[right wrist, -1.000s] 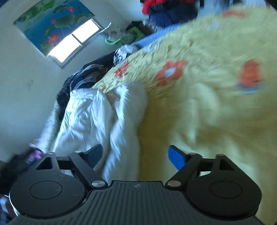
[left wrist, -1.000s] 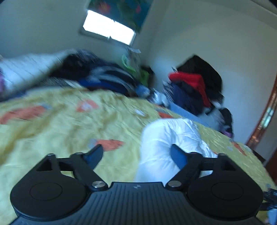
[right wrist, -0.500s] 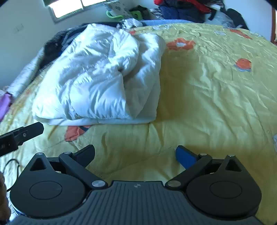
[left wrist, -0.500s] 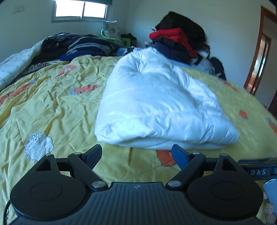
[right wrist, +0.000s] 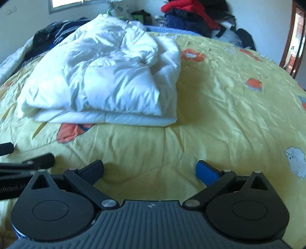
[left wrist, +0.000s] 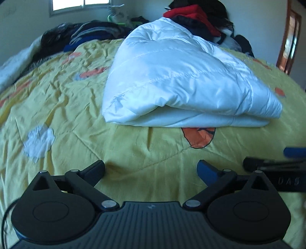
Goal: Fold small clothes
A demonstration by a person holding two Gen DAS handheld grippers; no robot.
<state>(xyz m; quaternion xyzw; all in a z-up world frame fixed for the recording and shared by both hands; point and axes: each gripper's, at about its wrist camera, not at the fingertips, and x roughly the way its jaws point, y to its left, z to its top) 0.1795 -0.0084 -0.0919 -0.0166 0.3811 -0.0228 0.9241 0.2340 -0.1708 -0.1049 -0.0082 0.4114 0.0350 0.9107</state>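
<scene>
Both grippers (left wrist: 151,169) (right wrist: 150,168) tilt down, jaws empty, left opening.

bedspread (left wrist: 80,107): yellow, orange patches, under claw
clothes pile (left wrist: 195,17): far ahead, red and dark
window (left wrist: 80,3): far upper left

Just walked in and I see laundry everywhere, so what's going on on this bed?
A person is folding clothes with a hand-held gripper in each hand. The white padded jacket lies folded on the yellow bedspread. Neither gripper touches it: the left hand-held gripper is empty with its jaws opening, and the right hand-held gripper is open and empty. Piles of other clothes wait at the far edge.
</scene>
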